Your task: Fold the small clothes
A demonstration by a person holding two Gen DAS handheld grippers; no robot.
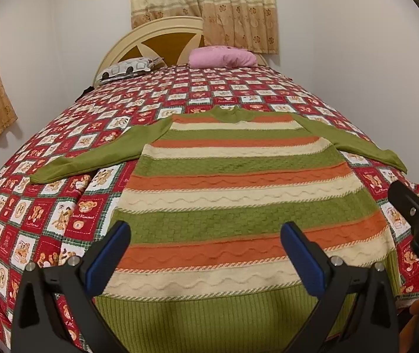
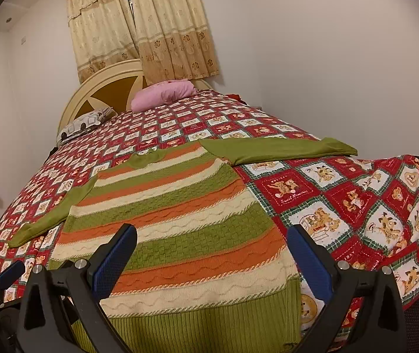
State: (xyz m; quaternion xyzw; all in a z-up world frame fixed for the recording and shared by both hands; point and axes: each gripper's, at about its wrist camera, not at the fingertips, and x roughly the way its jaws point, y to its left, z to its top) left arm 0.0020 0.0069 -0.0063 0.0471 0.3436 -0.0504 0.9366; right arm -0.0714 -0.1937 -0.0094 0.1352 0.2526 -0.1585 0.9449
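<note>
A small knitted sweater [image 1: 238,194] with green, orange and cream stripes lies flat on the bed, hem towards me, both green sleeves spread out to the sides. It also shows in the right wrist view [image 2: 180,220]. My left gripper [image 1: 206,235] is open and empty, hovering over the lower left part of the sweater near the hem. My right gripper [image 2: 212,241] is open and empty, over the lower right part of the sweater. The right gripper also shows at the right edge of the left wrist view [image 1: 418,220].
The bed is covered with a red and white teddy-bear quilt [image 1: 62,206]. A pink pillow [image 1: 224,57] and a patterned pillow [image 1: 127,69] lie by the headboard [image 1: 162,38]. Walls and curtains [image 1: 203,6] stand behind the bed.
</note>
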